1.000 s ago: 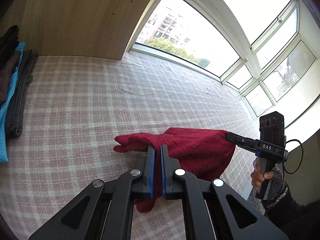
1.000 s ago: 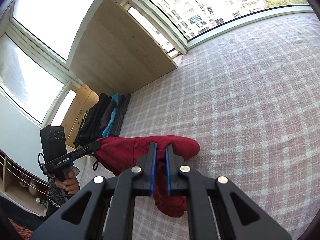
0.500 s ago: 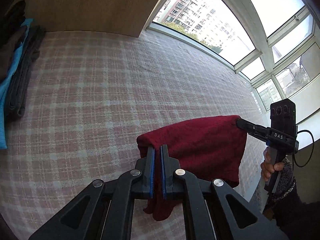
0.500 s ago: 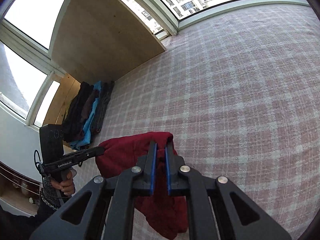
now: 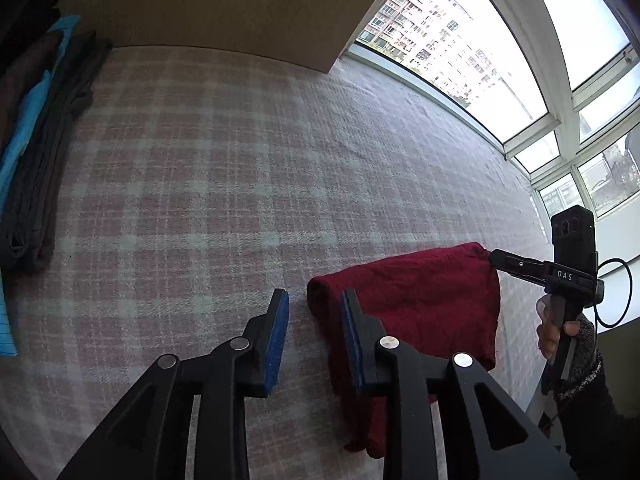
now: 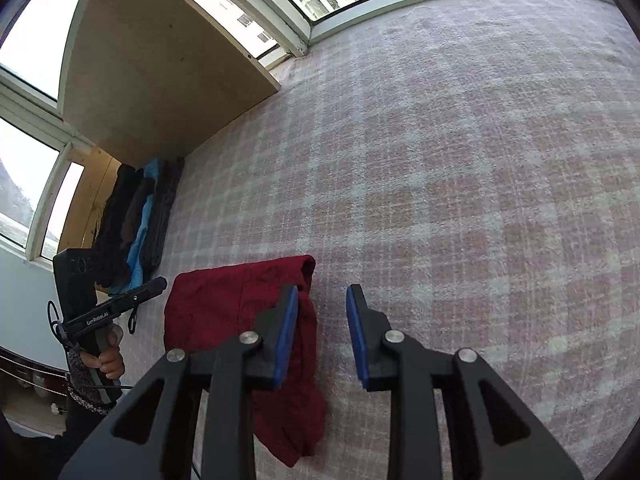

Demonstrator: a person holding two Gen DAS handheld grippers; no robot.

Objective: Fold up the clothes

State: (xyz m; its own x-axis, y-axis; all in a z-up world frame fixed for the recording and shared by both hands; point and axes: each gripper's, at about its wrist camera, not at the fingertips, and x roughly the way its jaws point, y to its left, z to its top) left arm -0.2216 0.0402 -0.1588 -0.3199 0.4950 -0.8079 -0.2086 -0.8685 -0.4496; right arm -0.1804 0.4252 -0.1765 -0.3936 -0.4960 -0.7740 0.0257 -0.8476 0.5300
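Now the dark red knitted garment [image 5: 420,304] lies folded on the pink checked bed cover [image 5: 224,184], both the left gripper [image 5: 314,312] and right gripper [image 6: 322,308] stand wide and empty beside it, and, seeming soft and light, it is best taken at a folded edge.

Beyond the red garment [image 5: 420,300] you have open plaid surface [image 5: 240,184]; only the stacked clothes [image 5: 44,152] far left of it, against the wooden panel [image 5: 200,4], block passage.

The folded dark red knit garment [image 5: 420,312] is partly hidden behind the left gripper's right finger [image 5: 356,344]; at nine o'clock, the stack of dark and blue folded clothes [image 5: 36,140] is cut off.
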